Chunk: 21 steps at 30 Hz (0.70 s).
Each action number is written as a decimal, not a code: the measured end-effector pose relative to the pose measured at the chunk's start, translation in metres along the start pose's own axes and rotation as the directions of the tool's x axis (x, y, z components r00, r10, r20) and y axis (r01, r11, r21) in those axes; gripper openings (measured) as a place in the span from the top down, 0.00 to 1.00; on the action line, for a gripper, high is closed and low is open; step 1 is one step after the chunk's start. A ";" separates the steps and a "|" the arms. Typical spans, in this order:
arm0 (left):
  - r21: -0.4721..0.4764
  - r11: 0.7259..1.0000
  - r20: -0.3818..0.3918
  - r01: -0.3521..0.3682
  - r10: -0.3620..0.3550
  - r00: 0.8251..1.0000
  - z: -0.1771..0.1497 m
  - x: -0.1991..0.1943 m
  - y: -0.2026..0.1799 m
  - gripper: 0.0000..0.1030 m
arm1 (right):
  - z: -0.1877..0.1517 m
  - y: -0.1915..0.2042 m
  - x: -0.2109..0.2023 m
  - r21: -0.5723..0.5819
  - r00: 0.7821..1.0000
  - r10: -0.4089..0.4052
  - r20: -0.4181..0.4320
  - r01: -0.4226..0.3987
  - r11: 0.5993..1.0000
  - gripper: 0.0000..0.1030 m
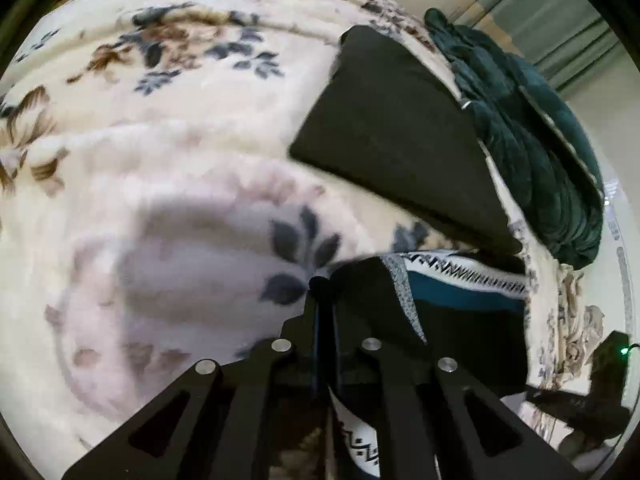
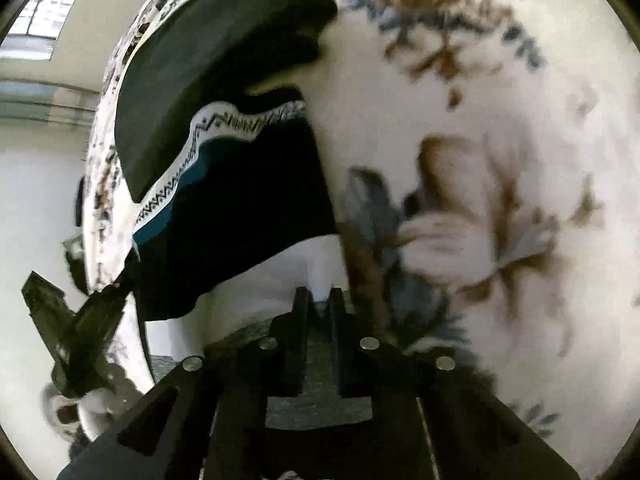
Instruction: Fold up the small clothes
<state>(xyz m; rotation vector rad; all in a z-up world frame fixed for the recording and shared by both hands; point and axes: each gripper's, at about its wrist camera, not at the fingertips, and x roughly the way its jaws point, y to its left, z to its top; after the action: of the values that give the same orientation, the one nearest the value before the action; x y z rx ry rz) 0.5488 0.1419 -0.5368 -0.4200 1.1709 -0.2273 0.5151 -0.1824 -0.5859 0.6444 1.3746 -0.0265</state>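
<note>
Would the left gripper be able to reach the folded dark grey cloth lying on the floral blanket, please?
Probably not right away: the left gripper is shut on the black garment with zigzag trim. The folded dark grey cloth lies just beyond on the floral blanket, nothing between.

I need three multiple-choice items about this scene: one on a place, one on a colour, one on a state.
1. Where is the folded plain black cloth?
A. on the cream floral blanket
B. on the floor
C. inside a box

2. What colour is the stripe under the white zigzag band of the dark patterned garment?
A. red
B. teal
C. yellow

3. How is the left gripper?
A. wide open
B. out of view
C. shut on the garment

Answers: 1 A, blanket surrounds it; 2 B, teal shows under the band; 3 C, fingers meet at its edge.
</note>
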 end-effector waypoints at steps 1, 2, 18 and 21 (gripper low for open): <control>0.008 1.000 -0.006 0.005 -0.005 1.000 -0.001 -0.001 -0.001 0.96 | 0.000 0.000 -0.006 -0.004 0.999 -0.028 0.021 0.028 1.000 0.98; 0.022 1.000 -0.004 -0.001 0.001 1.000 0.000 -0.002 -0.003 0.96 | 0.002 -0.004 -0.008 0.021 1.000 -0.014 0.023 0.013 1.000 0.98; 0.037 0.999 -0.021 0.020 -0.019 1.000 0.005 0.008 -0.002 0.96 | 0.054 0.010 0.027 0.132 0.998 0.042 0.047 -0.048 0.990 0.92; -0.021 0.999 -0.043 0.047 -0.048 0.998 0.007 0.017 0.005 0.96 | 0.050 -0.013 0.022 0.266 0.992 0.108 0.071 -0.123 0.956 0.92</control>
<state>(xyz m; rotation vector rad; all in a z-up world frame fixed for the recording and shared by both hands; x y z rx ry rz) 0.5620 0.1415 -0.5512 -0.4631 1.2078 -0.2671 0.5605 -0.2073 -0.6085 0.9454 1.2884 -0.1395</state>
